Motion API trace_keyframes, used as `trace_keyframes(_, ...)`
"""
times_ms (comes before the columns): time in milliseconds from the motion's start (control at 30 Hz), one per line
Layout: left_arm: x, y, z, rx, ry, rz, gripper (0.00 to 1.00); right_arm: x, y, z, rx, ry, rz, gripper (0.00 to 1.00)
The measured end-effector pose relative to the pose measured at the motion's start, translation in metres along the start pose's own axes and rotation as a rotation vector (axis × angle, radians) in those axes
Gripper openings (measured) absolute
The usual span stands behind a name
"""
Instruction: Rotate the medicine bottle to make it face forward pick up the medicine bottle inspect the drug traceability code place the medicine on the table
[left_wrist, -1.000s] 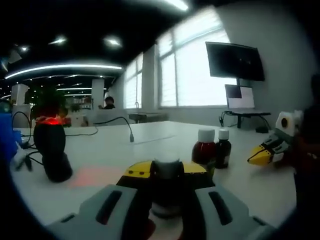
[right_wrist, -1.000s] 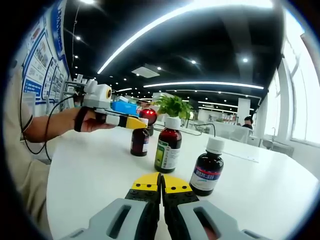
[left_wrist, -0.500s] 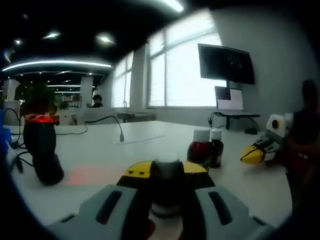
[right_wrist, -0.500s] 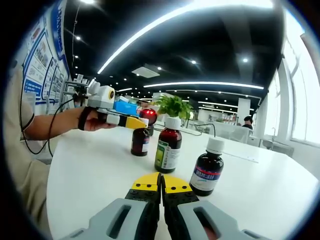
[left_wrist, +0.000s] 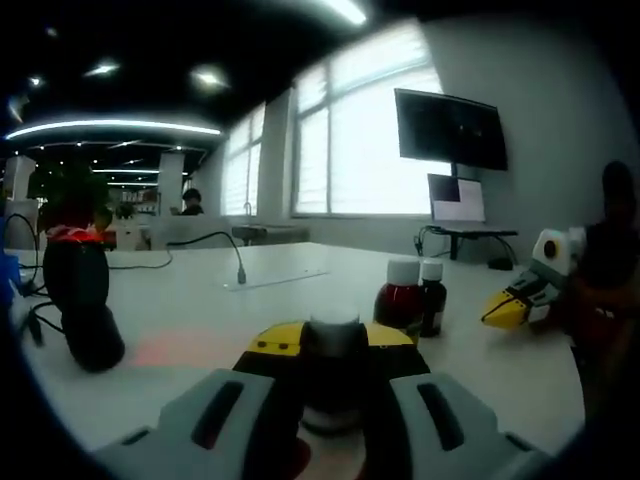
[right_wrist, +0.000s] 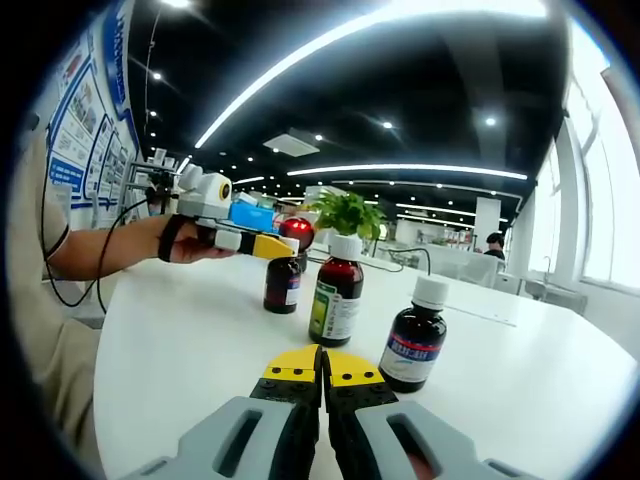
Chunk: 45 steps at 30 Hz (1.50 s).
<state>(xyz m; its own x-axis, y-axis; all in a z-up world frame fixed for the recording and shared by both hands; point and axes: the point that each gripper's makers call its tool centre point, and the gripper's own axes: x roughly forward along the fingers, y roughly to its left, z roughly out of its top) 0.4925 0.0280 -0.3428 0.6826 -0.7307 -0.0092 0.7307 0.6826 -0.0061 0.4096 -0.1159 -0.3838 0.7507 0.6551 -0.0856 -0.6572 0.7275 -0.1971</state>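
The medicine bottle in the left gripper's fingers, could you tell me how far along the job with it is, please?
Done: the left gripper is shut on a medicine bottle.
In hand: it hangs near the red-lit scanner, so inspection looks under way.
Left: setting it on the table by the two standing bottles. The right gripper waits shut, empty.

In the left gripper view, a white-capped medicine bottle (left_wrist: 333, 372) sits between the jaws, its label and lower half hidden behind them. At 3 o'clock a red bottle (left_wrist: 398, 303) overlaps a darker bottle (left_wrist: 432, 297); both are too blurred for reading labels. In the right gripper view, the small dark bottle's (right_wrist: 410, 347) blue label print is too small to read, and at 10 o'clock the left gripper's (right_wrist: 272, 246) yellow tips cover a third bottle's (right_wrist: 282, 284) cap.
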Motion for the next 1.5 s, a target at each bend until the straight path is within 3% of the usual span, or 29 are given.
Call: trace_keyframes(1500, -0.0024, 0.0058, -0.0010, -0.006, 0.002, 0.023, 0.11, 0.0016, -0.0057, -0.0029, 0.006, 0.006, 0.001, 0.00)
